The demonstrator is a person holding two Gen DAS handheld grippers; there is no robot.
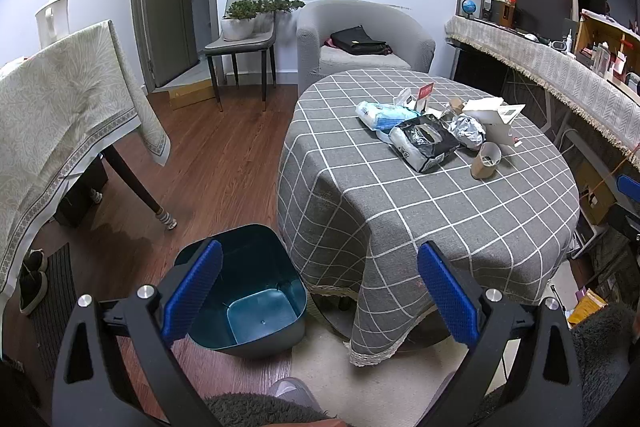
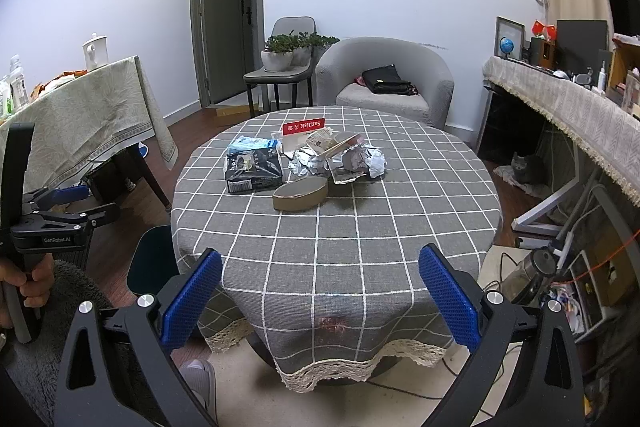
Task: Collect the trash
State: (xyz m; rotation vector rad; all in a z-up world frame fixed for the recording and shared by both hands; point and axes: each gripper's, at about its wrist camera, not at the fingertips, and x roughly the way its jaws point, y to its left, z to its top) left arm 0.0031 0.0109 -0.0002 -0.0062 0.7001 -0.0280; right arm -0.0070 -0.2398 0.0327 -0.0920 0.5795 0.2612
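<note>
- Left claw (image 1: 320,291): jaws spread wide, nothing between the blue pads; held low before the desk edge, above the floor, aimed forward and slightly down. In the right wrist view it shows at far left, a hand (image 2: 24,281) wrapped round its handle; body printed "GenRobot.AI".
- Bin (image 1: 244,291): dark blue, open-topped, on the wood floor just left of the desk, seen between and behind the left claw's left pad. Inside looks bare.
- Desk (image 2: 360,227): round, grey checked cloth with lace hem hanging over the edge. Near half is bare cloth.
- Trash, clustered toward the far centre: blue-white tissue pack (image 2: 252,146); black crumpled packet (image 2: 254,171) touching it in front; cardboard tape roll (image 2: 300,193) nearest the claws; crumpled foil (image 2: 306,163); white paper wad (image 2: 370,161); red card (image 2: 303,126) reading "SanDisk", upside down.
- Right claw (image 2: 320,293): jaws wide apart, holding nothing; level with the desk's near edge, pointed at the trash, well apart from it.
- Right side: long shelf-desk (image 2: 560,103) with fringed cloth; cables and a kettle (image 2: 528,275) on the floor beneath.
</note>
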